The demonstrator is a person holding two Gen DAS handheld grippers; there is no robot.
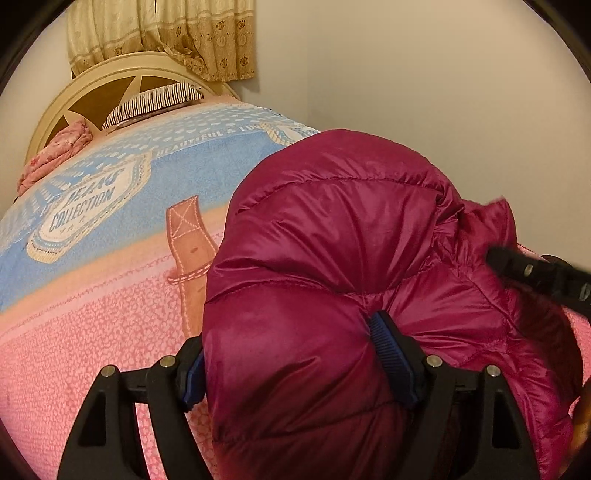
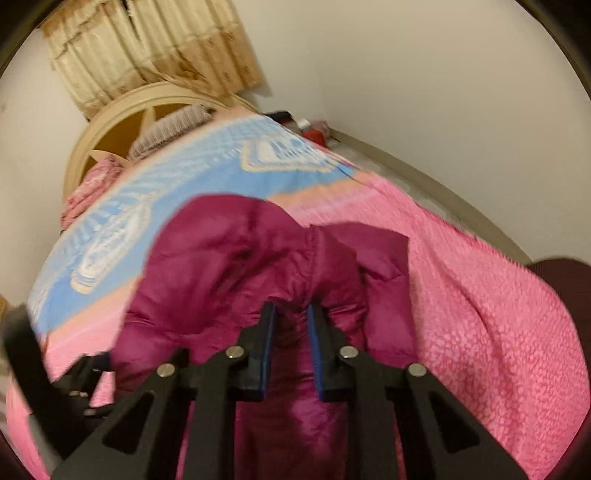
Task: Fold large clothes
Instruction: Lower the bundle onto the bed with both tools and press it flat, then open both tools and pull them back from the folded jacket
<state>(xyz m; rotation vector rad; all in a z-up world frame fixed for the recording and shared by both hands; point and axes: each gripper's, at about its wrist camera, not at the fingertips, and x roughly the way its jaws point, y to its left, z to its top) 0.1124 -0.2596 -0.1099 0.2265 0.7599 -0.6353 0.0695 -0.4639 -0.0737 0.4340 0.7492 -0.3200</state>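
A magenta puffer jacket [image 1: 332,229] is bunched up above the pink and blue bedspread [image 1: 92,288]. My left gripper [image 1: 291,347] is shut on a thick puffy fold of the jacket, with its blue pads pressed into both sides. My right gripper [image 2: 290,321] is shut on a gathered seam of the jacket [image 2: 229,258], holding it above the bedspread [image 2: 480,295]. The right gripper's black finger shows at the right edge of the left wrist view [image 1: 532,273]. The left gripper shows blurred at the lower left of the right wrist view [image 2: 74,380].
A cream headboard [image 1: 92,85] with a striped pillow [image 1: 155,103] and a folded pink floral cloth [image 1: 55,155] stands at the far end. Curtains [image 1: 162,33] hang behind. A wall runs along the right side, with small items [image 2: 314,131] on the floor.
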